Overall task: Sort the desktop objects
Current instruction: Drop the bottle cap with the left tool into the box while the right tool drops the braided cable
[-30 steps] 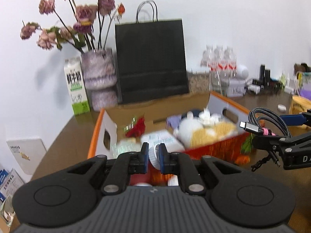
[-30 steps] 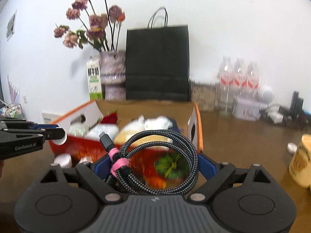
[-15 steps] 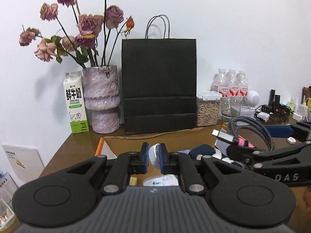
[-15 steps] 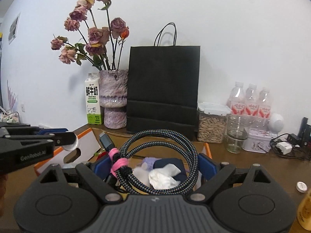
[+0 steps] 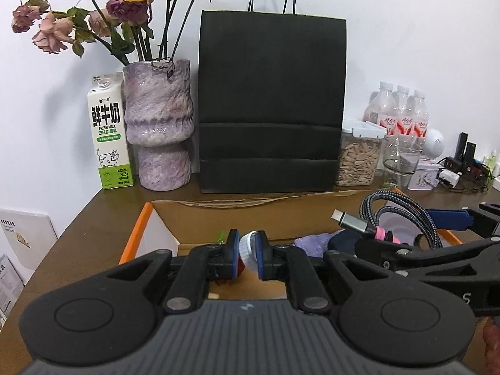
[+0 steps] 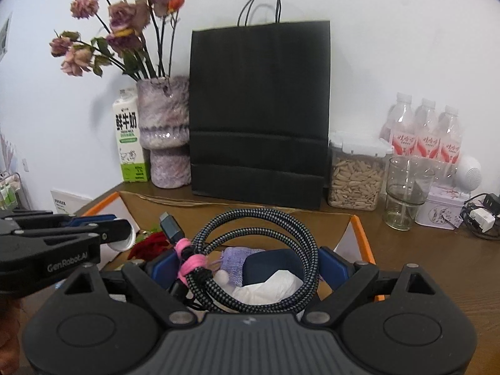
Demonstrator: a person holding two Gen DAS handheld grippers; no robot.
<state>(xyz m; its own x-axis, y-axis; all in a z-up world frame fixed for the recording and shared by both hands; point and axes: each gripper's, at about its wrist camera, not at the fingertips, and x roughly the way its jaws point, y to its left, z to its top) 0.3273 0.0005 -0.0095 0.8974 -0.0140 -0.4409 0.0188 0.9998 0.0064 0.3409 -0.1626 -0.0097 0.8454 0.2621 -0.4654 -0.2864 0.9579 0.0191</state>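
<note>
My left gripper (image 5: 247, 241) is shut on a small white bottle cap (image 5: 249, 256), held above the open cardboard box (image 5: 137, 234) with orange edges. My right gripper (image 6: 247, 264) is shut on a coiled grey braided cable (image 6: 300, 250) bound with a pink tie (image 6: 190, 262). It hovers over the same box (image 6: 362, 237). In the left wrist view the cable (image 5: 403, 209) and its metal plug show at the right. In the right wrist view the left gripper (image 6: 120, 234) with the cap reaches in from the left. The box holds a purple cloth (image 6: 237, 257), white tissue (image 6: 272, 287) and a red item (image 6: 150, 242).
Behind the box stand a black paper bag (image 5: 272, 103), a purple vase (image 5: 159, 125) of dried roses and a milk carton (image 5: 109, 131). To the right are a jar of seeds (image 6: 356, 178), a glass (image 6: 406, 193), water bottles (image 6: 425, 131), a tin and chargers.
Both grippers have moved forward over the box toward the back wall, each keeping its hold. The box's front wall has dropped out of view, and the bag and vase look larger.
</note>
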